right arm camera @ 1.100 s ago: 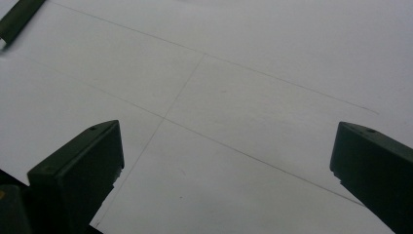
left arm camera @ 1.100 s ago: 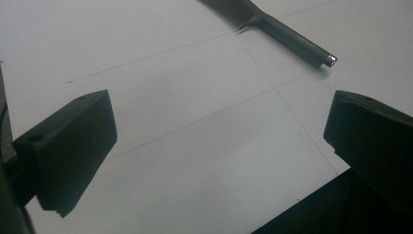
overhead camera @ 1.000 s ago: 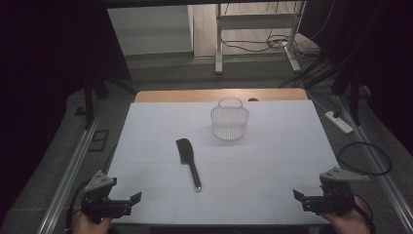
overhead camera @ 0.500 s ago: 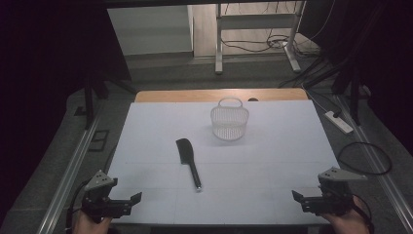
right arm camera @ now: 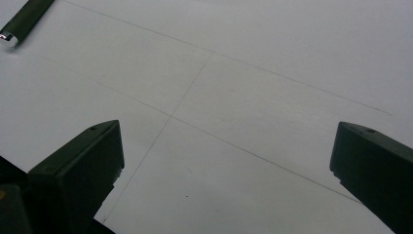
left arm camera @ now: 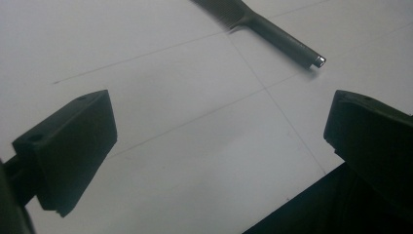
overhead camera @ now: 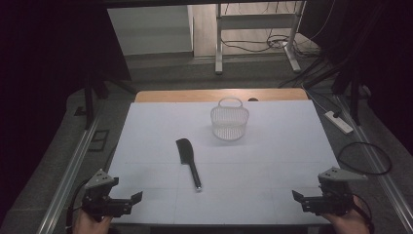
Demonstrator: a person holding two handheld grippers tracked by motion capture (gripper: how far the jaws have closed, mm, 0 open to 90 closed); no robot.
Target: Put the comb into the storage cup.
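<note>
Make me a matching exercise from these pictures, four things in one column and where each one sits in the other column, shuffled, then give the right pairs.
Things:
1. comb
2. basket
3. left gripper
4. right gripper

Places:
A. near right corner of the white table, jaws apart, holding nothing
B. far part of the table, upright, handle up
C. lying flat near the middle, handle end toward the person
D. near left corner, jaws apart, holding nothing

Pairs: 1-C, 2-B, 3-D, 4-A

R tongs (right arm camera: pixel 226 170) wide apart over table (right arm camera: pixel 272 53); handle tip (right arm camera: pixel 22 19) top-left.
</note>
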